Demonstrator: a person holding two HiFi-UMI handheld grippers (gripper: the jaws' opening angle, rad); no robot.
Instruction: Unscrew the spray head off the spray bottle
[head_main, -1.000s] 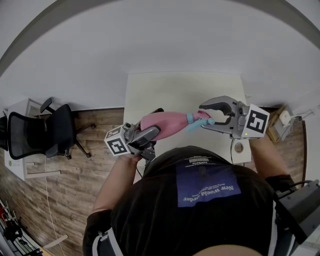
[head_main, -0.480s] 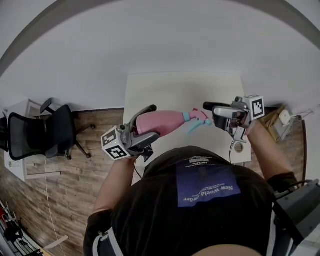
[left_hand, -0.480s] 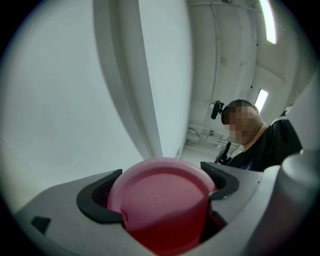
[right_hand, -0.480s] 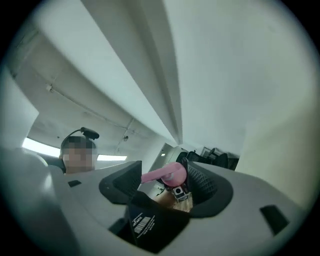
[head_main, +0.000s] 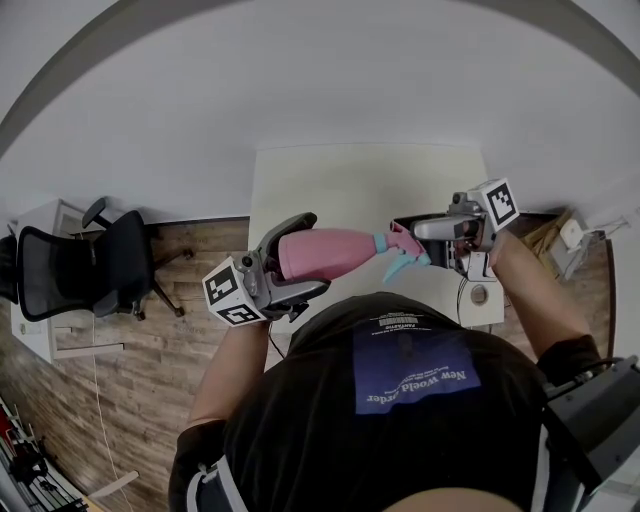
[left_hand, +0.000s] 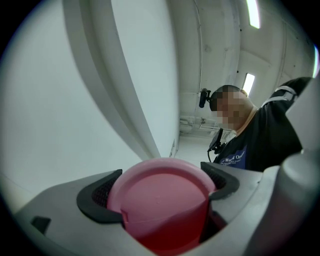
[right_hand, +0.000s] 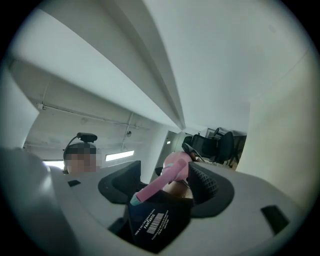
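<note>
The left gripper (head_main: 303, 252) clamps its jaws on the bottle (head_main: 335, 252), mid-frame, so it cannot turn. The right gripper (head_main: 414, 243) has just been opening its jaws; they stand wide apart round the spray head (head_main: 404, 248), likely to grab again.

I wear a black short-sleeved T-shirt (head_main: 300, 440) with a blue patch (head_main: 415, 372) printed in white. My left gripper (left_hand: 160, 185) and right gripper (right_hand: 162, 185) are grey with black ribbed pads (left_hand: 97, 197). Each carries a white cube (head_main: 228, 295) with black square markers.
</note>
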